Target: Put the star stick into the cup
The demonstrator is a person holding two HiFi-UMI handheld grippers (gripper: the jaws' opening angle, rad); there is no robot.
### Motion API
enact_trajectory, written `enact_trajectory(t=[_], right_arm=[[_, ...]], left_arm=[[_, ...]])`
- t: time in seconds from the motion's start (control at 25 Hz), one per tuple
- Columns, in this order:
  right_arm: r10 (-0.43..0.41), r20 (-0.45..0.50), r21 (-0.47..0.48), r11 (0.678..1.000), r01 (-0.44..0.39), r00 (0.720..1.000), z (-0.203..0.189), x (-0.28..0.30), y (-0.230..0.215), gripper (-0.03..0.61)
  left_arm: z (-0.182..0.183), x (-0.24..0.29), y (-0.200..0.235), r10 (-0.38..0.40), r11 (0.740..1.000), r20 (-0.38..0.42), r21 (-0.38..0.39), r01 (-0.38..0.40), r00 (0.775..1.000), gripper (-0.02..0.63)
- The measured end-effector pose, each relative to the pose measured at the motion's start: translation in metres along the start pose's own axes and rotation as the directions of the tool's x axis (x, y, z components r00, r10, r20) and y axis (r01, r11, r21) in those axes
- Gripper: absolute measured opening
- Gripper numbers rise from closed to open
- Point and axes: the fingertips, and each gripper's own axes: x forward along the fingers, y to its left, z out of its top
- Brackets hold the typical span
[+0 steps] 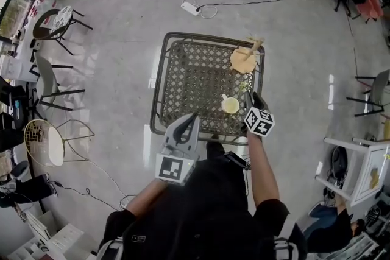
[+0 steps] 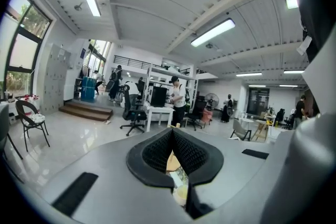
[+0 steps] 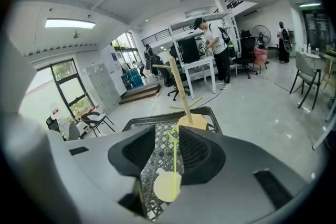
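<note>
The job looked just about done. The star stick [image 3: 174, 161] stood in the cup [image 3: 167, 187], with its thin green stem down inside and its little star up at the top. The cup was pale yellow and sat near the front edge of the mesh table [image 1: 183, 73]. Nothing else could be seen in the cup (its inside was hard to make out from above). The right gripper [image 3: 167, 132] was just by the cup, and its two jaws stood wide apart. The stick rose up in the gap between them, but the pads did not press on it, so the stick stood by itself. What was left, I think, was only to pull that gripper back without bumping the stick or tipping the cup. The left gripper [image 2: 171, 135] hung back, near the person's body, at the table's front edge. Its jaws were closed together at the tips, with nothing held between them. A wooden stand [image 1: 244, 59] with pegs stood at the far right corner of the table, well apart from the cup.
</note>
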Motion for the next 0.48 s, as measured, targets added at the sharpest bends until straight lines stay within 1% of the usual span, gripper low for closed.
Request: enact_trajectory(t=[0.2, 0.36, 0.48], right_arm=[[-0.043, 0.036, 0.053, 0.998, 0.041, 0.998, -0.003, -0.058, 0.026, 0.123], [-0.074, 0.064, 0.081, 0.994, 0.069, 0.995, -0.021, -0.108, 0.053, 0.085], [-0.099, 0.096, 0.095, 0.991, 0.090, 0.990, -0.035, -0.144, 0.074, 0.051]], left_arm=[[0.002, -0.041, 0.010, -0.052, 0.999, 0.016, -0.012, 0.052, 0.999, 0.017], [0.004, -0.072, 0.010, -0.103, 0.995, 0.034, -0.010, 0.103, 0.994, 0.017], [0.005, -0.093, 0.007, -0.150, 0.989, 0.051, 0.005, 0.150, 0.987, 0.017]])
